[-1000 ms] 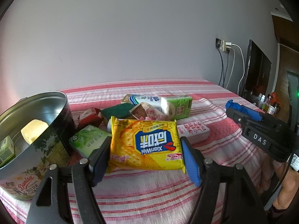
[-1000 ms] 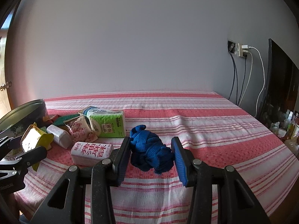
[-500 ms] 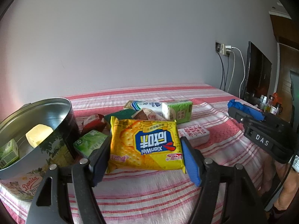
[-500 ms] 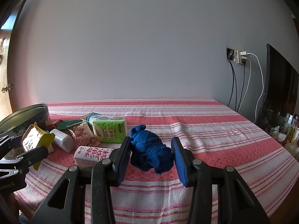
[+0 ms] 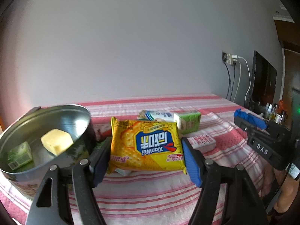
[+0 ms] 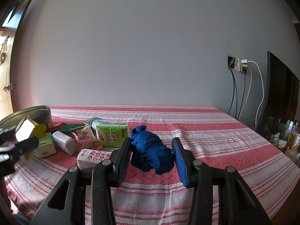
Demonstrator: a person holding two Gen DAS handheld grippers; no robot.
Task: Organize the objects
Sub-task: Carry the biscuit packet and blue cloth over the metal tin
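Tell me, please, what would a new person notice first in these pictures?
First, the bright yellow cracker packet, clamped in the left gripper beside the round metal tin. Next, the blue knitted cloth, bunched in the right gripper above the red striped tablecloth.

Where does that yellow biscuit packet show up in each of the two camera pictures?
Left wrist view: the yellow biscuit packet fills the lower middle, clamped between the left gripper pads, right of the round tin.
Right wrist view: it sits at the far left edge, seen end-on in front of the tin.
Shared landmark: the green tissue pack.
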